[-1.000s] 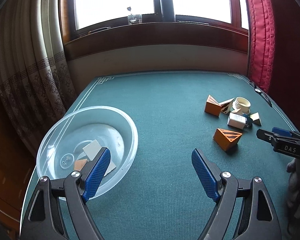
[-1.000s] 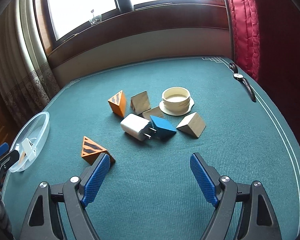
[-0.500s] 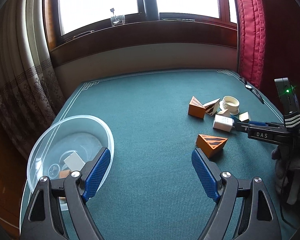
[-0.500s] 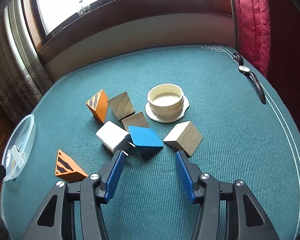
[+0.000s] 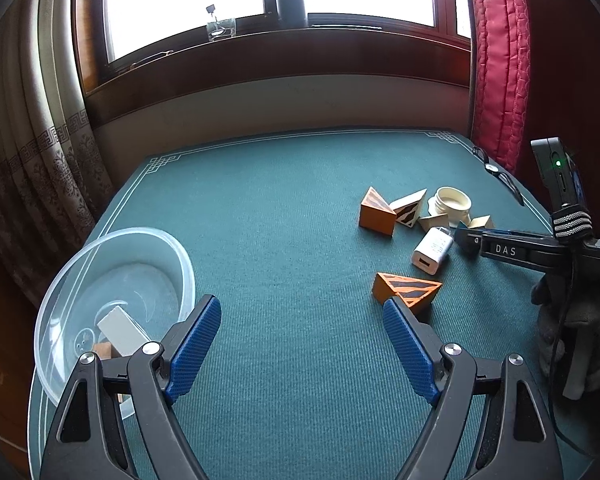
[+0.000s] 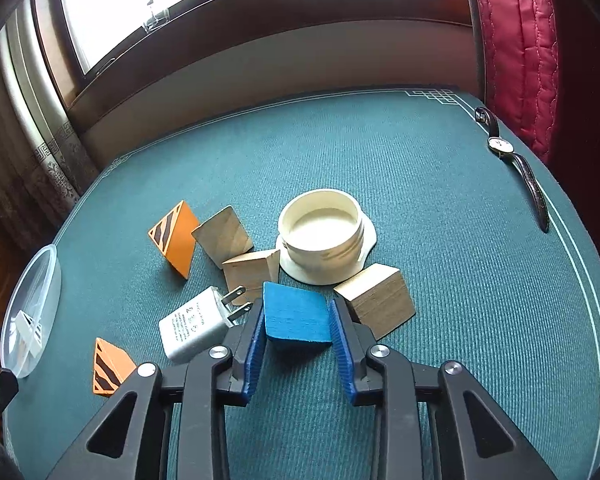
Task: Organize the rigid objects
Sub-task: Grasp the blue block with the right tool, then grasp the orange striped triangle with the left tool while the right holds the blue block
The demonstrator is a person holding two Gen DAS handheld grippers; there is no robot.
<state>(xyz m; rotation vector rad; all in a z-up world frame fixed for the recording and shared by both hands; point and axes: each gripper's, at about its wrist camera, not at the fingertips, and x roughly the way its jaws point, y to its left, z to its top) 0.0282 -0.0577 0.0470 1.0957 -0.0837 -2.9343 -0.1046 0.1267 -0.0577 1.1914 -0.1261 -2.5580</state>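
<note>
Right gripper (image 6: 297,322) clamped on blue wooden block (image 6: 296,318), couple pieces in clear plastic bowl (image 5: 80,264) already, most still scattered, left gripper (image 5: 302,344) wide open, empty

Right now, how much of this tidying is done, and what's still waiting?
Done: a couple of pieces already lie in the clear bowl. In hand: the right gripper is shut on the blue block; the left gripper hangs open, holding nothing. Left on the green table: two orange striped wedges, several plain wooden blocks, the white charger and the cream ring.
</note>
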